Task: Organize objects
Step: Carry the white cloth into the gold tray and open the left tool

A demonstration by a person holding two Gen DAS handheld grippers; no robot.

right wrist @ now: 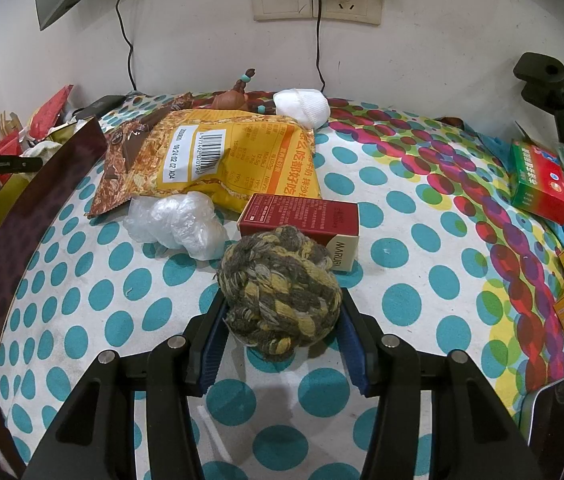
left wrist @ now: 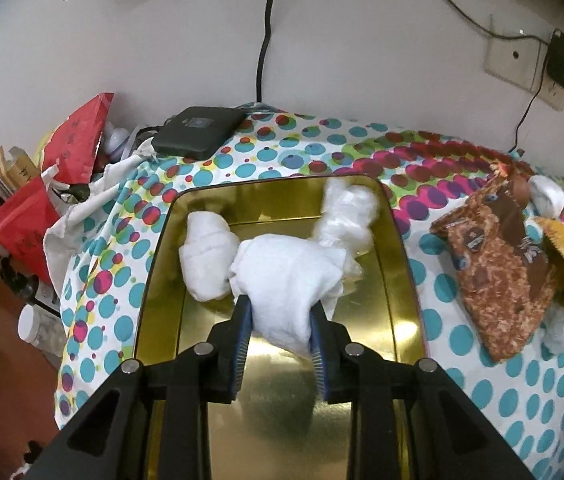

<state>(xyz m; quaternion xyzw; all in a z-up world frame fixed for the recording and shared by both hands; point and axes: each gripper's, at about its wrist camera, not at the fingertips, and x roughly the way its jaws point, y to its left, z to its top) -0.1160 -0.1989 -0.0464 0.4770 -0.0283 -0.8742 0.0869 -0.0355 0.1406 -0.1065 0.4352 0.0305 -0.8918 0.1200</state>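
Left gripper (left wrist: 280,320): your jaws are clamped on a white sock bundle (left wrist: 286,276), hanging it over the gold tin (left wrist: 392,280), low inside the walls. I judge you hold it here to set it down with the rest.
Tin contents: a second rolled white sock (left wrist: 206,258) lies at the far left, and a crumpled plastic bag (left wrist: 348,212) sits against the far right wall. The near half of the floor is bare, so that is your open room.
Tin edges: the raised rim stands close on both sides of your fingers; lift straight up before you swing away.
Right gripper (right wrist: 282,320): your jaws grip a braided yarn ball (right wrist: 280,296) from both sides, held just above the spotted cloth (right wrist: 402,216). It looks parked, waiting its turn.
Around the ball: a red carton (right wrist: 302,216) lies just behind it, clear wrap (right wrist: 178,224) is to its left, and the yellow snack bag (right wrist: 234,160) lies beyond.
Route to the tin: its dark outer wall (right wrist: 38,216) rises at your left; the cloth between is clear.
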